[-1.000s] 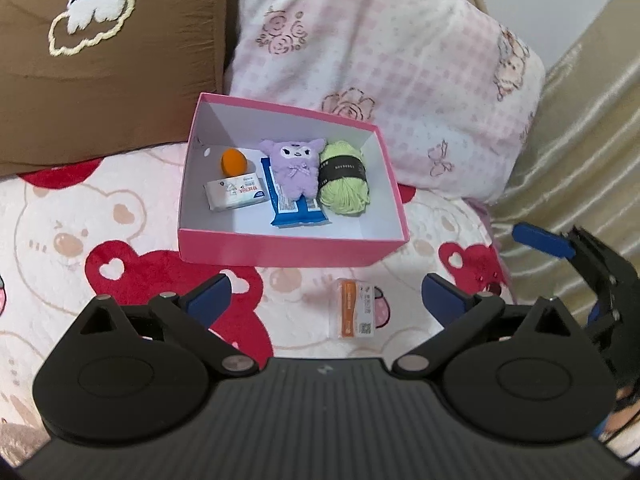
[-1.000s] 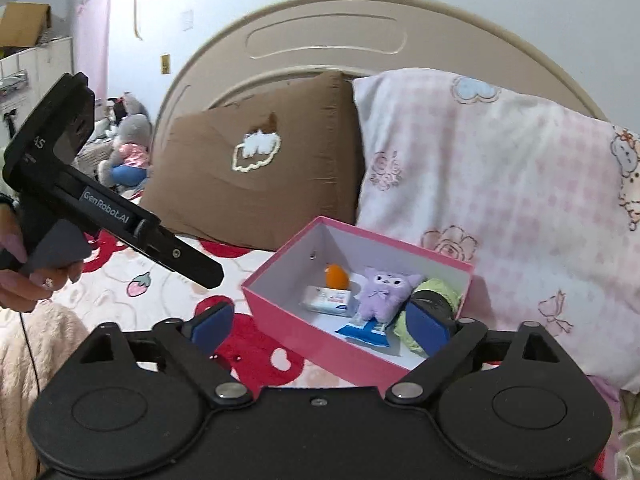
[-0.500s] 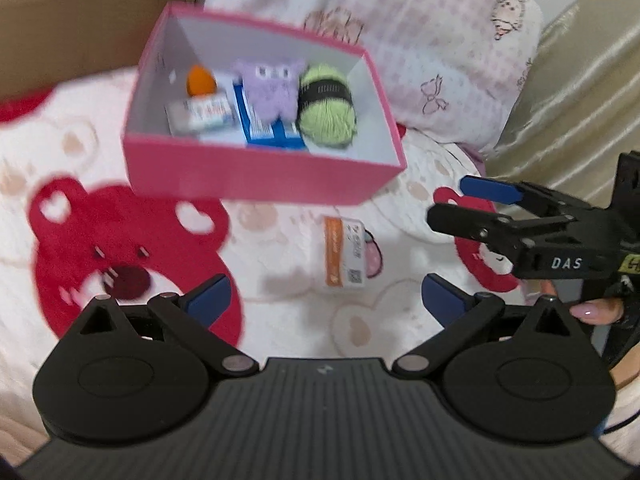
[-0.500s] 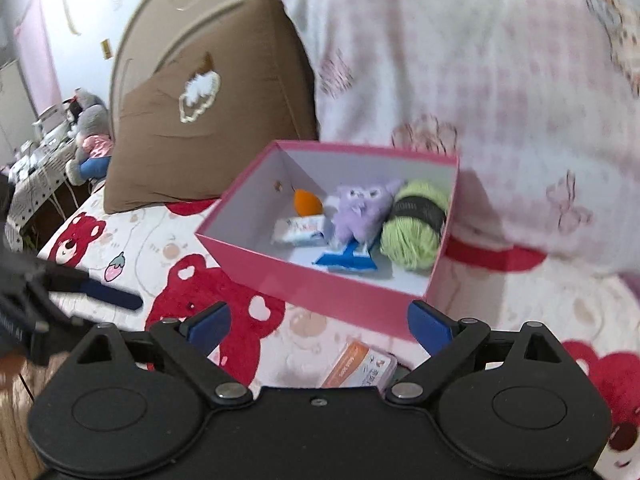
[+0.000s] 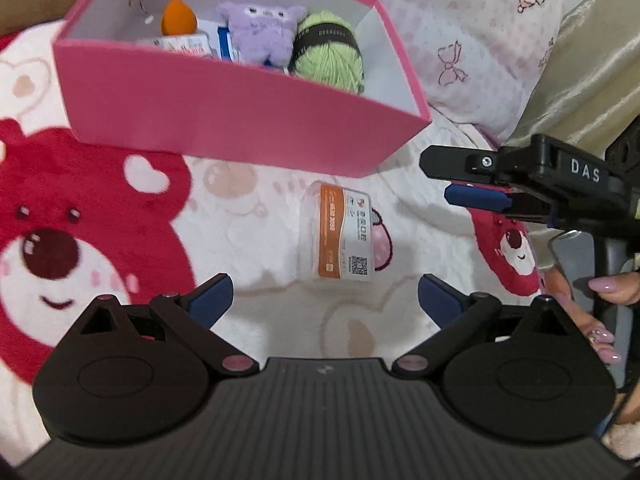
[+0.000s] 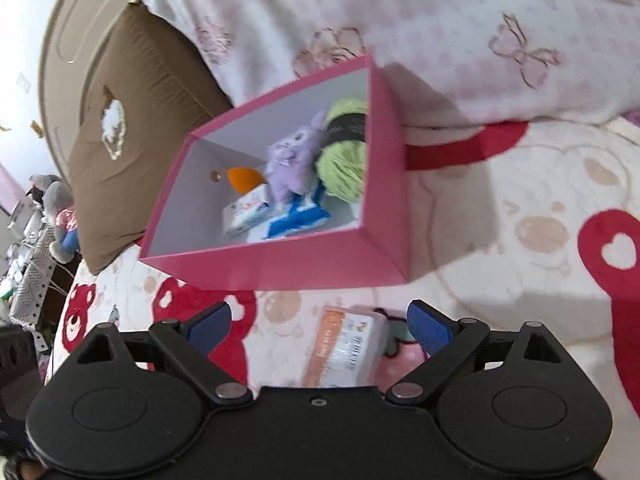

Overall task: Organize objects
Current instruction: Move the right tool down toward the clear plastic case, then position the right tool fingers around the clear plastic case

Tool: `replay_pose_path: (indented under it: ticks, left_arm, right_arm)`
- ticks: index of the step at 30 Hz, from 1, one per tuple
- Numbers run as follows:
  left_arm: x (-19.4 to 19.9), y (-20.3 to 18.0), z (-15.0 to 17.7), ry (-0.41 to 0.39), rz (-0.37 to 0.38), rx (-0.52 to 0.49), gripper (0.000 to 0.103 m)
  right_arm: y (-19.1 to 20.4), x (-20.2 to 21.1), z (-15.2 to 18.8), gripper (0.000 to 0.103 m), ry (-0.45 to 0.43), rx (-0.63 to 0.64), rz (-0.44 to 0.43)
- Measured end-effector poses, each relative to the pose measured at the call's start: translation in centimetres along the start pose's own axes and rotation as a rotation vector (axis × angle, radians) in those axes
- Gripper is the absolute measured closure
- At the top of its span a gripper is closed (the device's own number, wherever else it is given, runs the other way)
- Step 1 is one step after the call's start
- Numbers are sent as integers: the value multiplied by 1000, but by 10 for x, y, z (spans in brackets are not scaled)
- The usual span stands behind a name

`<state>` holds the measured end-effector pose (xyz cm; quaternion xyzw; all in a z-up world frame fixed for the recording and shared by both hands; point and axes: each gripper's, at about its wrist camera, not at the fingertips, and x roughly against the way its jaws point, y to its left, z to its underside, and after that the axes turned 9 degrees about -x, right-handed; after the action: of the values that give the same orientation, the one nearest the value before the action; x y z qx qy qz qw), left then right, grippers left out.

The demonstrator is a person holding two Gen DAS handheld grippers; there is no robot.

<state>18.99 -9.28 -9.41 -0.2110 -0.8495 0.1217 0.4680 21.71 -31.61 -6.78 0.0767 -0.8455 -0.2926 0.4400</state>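
Right wrist view: both tools, right (image 6: 318, 326) and left (image 5: 325, 294), hover spread apart over the orange-and-white packet (image 5: 339, 236).

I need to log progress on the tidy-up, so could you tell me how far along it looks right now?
Mostly done: the orange ball, purple plush toy, green yarn and two small packets already sit inside the pink box. Nothing is in hand; the left claw and right claw are both open and empty. Left to do: the orange-and-white packet lies on the blanket in front of the box.
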Motion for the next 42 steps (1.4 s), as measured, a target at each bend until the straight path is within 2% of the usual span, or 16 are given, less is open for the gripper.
replay_pose_path:
  ticks: [1, 5, 10, 11, 12, 13, 15, 17, 21, 23, 25, 28, 31, 33, 42]
  left_arm:
    - [-7, 0, 3, 5, -2, 3, 3]
    - [-28, -7, 15, -14, -91, -66, 4]
    - [-43, -4, 27, -4, -77, -81, 4]
    - [-45, -3, 31, -2, -66, -85, 4]
    - [-47, -3, 34, -3, -54, -87, 10]
    - [-50, -3, 38, -7, -42, -94, 21]
    - [-52, -4, 45, -19, -46, -108, 32]
    - [-52, -5, 51, -37, -36, -132, 37]
    - [-51, -4, 56, -73, 22, -117, 53]
    - [-53, -3, 55, -81, 34, -101, 58]
    - [-57, -1, 54, -84, 43, -89, 69]
    - [-60, 4, 53, -92, 60, -60, 77]
    - [-62, 10, 53, -84, 76, -21, 79]
    - [-63, 15, 51, -80, 89, 8, 83]
    - [-64, 26, 48, -83, 114, 65, 85]
  right_arm:
    - [-3, -3, 1, 6, 9, -7, 5]
    - [-8, -22, 4, 12, 60, 20, 38]
    - [-15, -43, -3, 25, 73, 21, 81]
    - [-16, -45, -3, 30, 72, 20, 88]
    - [-16, -48, -4, 37, 73, 20, 95]
    - [-16, -50, -4, 40, 76, 23, 101]
    - [-16, -54, -3, 54, 81, 37, 103]
    - [-13, -56, 0, 59, 89, 76, 90]
    - [-6, -52, 2, 59, 65, 129, 98]
    - [-7, -54, 0, 59, 56, 124, 111]
    - [-11, -57, -1, 59, 58, 115, 129]
    - [-13, -62, -2, 60, 60, 108, 139]
    - [-13, -68, -3, 62, 48, 111, 129]
    - [-13, -75, -4, 72, 71, 123, 126]
    - [-7, -84, -5, 70, 85, 142, 129]
